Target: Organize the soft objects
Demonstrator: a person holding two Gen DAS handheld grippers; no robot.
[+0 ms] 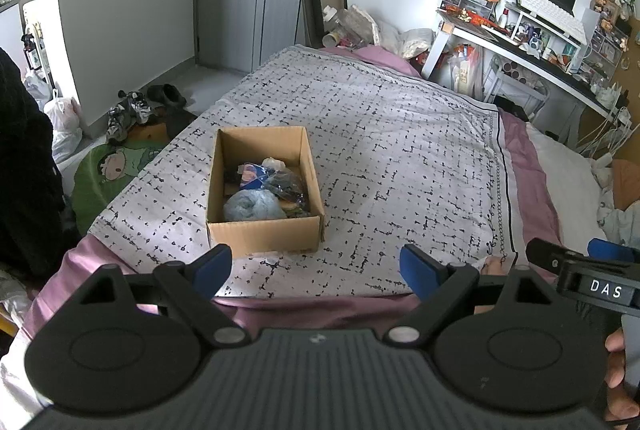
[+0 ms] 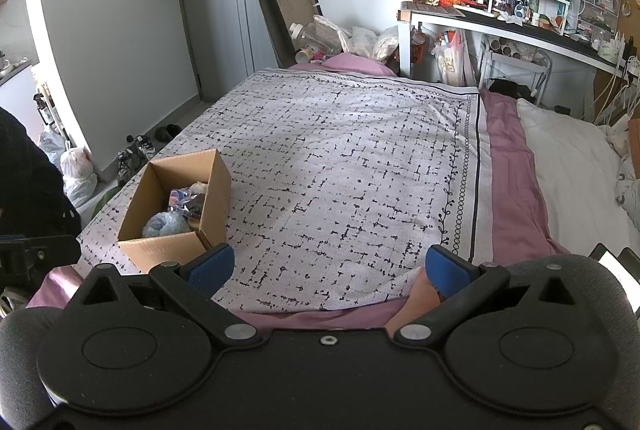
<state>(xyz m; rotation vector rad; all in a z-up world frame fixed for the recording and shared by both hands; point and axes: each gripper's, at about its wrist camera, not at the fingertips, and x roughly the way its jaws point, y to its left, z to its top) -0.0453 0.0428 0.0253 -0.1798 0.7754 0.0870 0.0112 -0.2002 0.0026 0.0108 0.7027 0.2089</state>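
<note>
An open cardboard box [image 1: 264, 236] [image 2: 134, 220] sits on the patterned blanket [image 1: 400, 166] [image 2: 340, 166] near the bed's front left. Inside lie several soft things: a pale blue fluffy ball [image 1: 254, 206] [image 2: 166, 224], a dark bagged item [image 1: 286, 186] and a blue-and-white bagged item [image 1: 252, 176]. My left gripper [image 1: 316, 270] stands open just in front of the box, with nothing between its blue pads. My right gripper [image 2: 330, 270] is open too, to the right of the box and holding nothing. The right gripper's side also shows at the edge of the left wrist view.
A pink sheet [image 2: 512, 166] and white bedding [image 2: 568, 170] lie to the right. A cluttered desk [image 2: 520, 22] with a monitor and keyboard stands at the back right. Shoes [image 1: 128, 112], plastic bags [image 1: 64, 126] and a green cushion [image 1: 108, 174] sit on the floor at left.
</note>
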